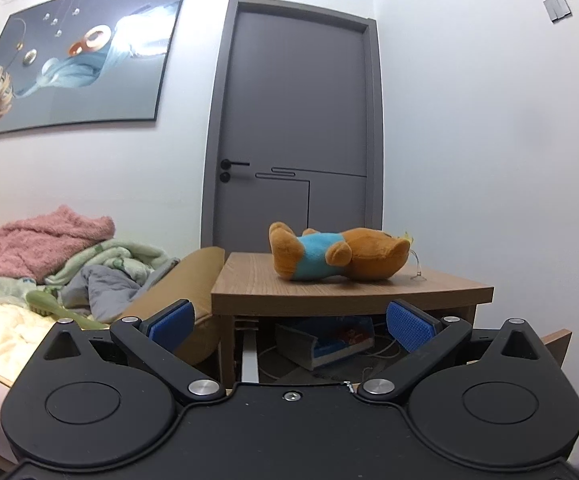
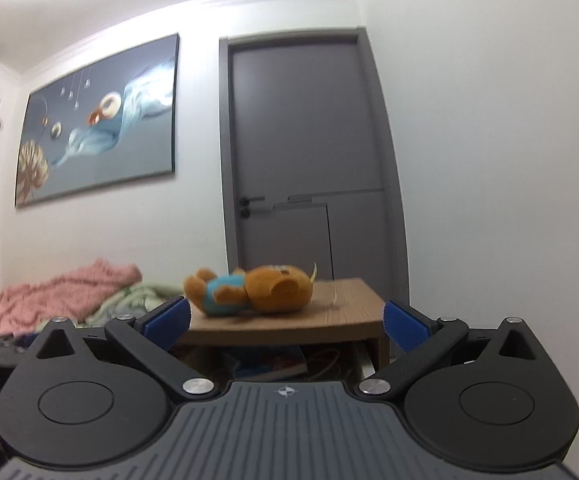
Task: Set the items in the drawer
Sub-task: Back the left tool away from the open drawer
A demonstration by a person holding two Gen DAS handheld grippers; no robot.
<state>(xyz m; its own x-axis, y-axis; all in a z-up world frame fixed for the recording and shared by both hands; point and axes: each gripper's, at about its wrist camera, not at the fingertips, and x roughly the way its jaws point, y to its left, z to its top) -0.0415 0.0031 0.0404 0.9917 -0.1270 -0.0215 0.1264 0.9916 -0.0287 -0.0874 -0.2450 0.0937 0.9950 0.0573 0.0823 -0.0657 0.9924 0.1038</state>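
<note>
**Left wrist view: one plush bear on the bench, both tongs spread and empty**

Left wrist view shows a single plush bear (image 1: 339,254) lying on its side on the wooden bench (image 1: 429,290), above and ahead of the left tongs (image 1: 291,326). Its long axis runs across the view, feet to the left and head to the right, so it lies crosswise to the line of approach. Below the benchtop the drawer (image 1: 555,340) stands pulled out, with a book (image 1: 329,344) and some cables already inside.

From the right wrist view, the same bear (image 2: 249,290) sits up and slightly left of the right tongs (image 2: 287,322), whose pads are spread wide with nothing between them. The left tongs are likewise released and empty.

Which hand is nearer cannot be told for certain; the bear looms larger in the left view, which suggests the left.

Count: one bear, one bench, one open drawer, two tongs. A bed (image 1: 21,320) with heaped blankets lies to the left.
</note>
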